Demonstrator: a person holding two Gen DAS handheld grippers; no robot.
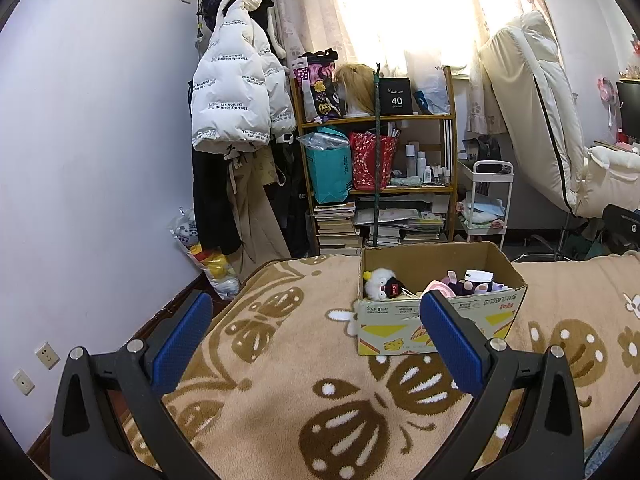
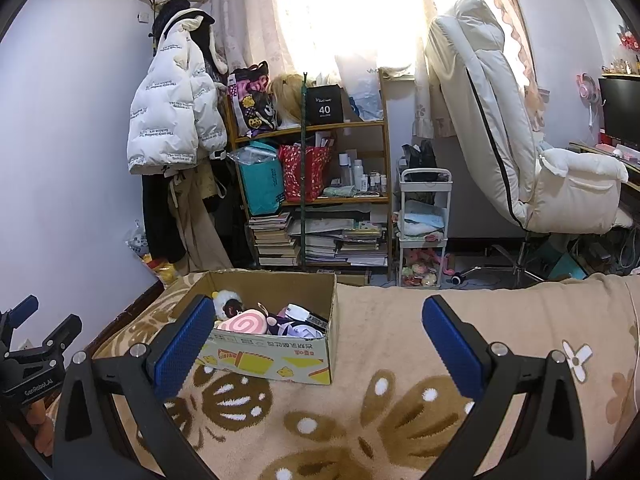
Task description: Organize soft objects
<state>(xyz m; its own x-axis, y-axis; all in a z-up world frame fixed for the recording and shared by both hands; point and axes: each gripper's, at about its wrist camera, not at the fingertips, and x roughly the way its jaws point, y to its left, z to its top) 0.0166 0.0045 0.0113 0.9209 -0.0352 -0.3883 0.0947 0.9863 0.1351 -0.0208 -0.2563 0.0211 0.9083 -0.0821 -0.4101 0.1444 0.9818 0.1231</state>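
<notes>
The left gripper [image 1: 316, 344] hovers over the beige patterned blanket [image 1: 280, 360] on the bed, its jaws spread wide with nothing between them. Ahead sits an open cardboard box [image 1: 440, 320] holding soft toys: a white plush [image 1: 382, 282], a pink swirl cushion [image 2: 244, 325], a purple plush [image 1: 472, 286]. The right gripper [image 2: 318, 346] likewise gapes wide, empty, with the box just beside its left finger.

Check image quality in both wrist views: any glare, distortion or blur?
Left wrist view: the sunlit curtained window is blown out to white, and fisheye bends the walls. Right wrist view: same window glare; the brown cardboard box of plush toys stays sharp, with dark vignette corners.
</notes>
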